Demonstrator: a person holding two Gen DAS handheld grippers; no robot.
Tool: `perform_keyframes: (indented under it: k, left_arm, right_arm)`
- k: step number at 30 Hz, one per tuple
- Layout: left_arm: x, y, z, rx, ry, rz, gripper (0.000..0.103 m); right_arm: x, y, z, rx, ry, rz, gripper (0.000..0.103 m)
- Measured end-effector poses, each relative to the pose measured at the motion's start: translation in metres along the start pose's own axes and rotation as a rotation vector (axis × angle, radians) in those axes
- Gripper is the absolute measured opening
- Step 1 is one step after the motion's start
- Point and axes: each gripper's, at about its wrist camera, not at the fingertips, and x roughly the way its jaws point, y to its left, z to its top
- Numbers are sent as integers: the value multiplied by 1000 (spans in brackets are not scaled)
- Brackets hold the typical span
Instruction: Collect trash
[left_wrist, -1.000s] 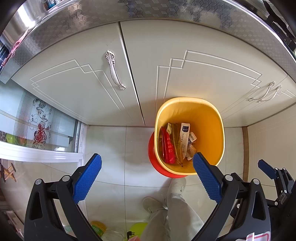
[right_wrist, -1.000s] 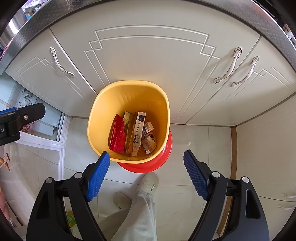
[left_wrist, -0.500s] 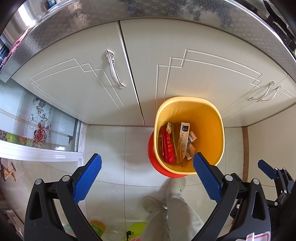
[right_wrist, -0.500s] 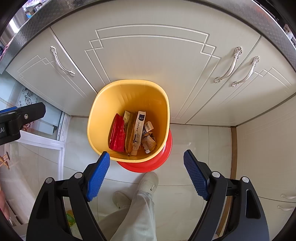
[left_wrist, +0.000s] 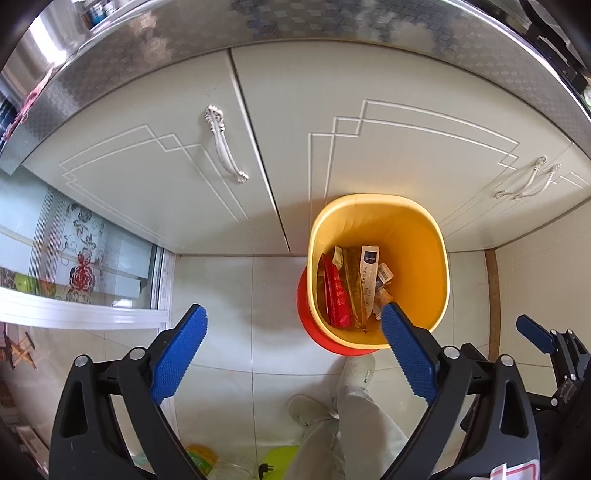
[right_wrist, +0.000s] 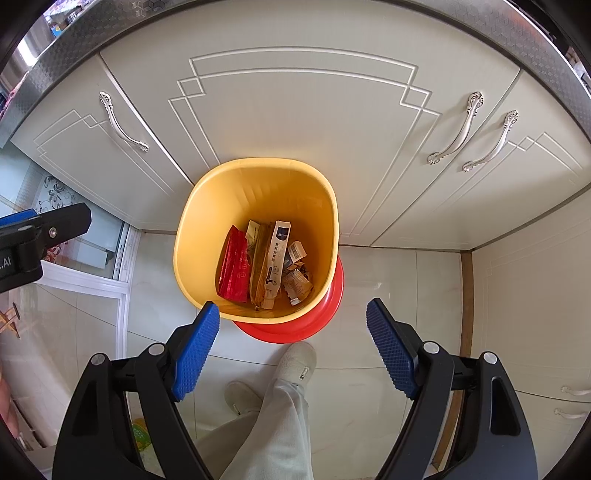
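the left gripper (left_wrist: 293, 326), with blue textured pads on black fingers, is held spread wide with nothing between its pads. the right gripper (right_wrist: 292, 321), of the same build, is likewise held wide apart and nothing is gripped. both are held high above a pale tiled floor (right_wrist: 388, 273), looking down. a yellow plastic waste bin on a red round base (right_wrist: 255, 192) is seen standing on the floor just before cream cabinet doors with silver handles (right_wrist: 295, 110). inside the bin, collected trash is seen lying on the bottom: a red foil wrapper (right_wrist: 233, 269), a brown wrapper (right_wrist: 260, 273), a white printed pouch (right_wrist: 277, 254) and small crumpled scraps (right_wrist: 297, 282). a light shoe and trouser leg (right_wrist: 295, 363) are seen just beside the red base.
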Motion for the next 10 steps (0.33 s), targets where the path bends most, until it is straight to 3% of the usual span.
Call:
perform_keyframes:
  k: [10]
  left_arm:
    - [2, 2, 1, -9, 17, -18, 97]
  right_arm:
    - [1, 1, -1, 1, 1, 2, 82]
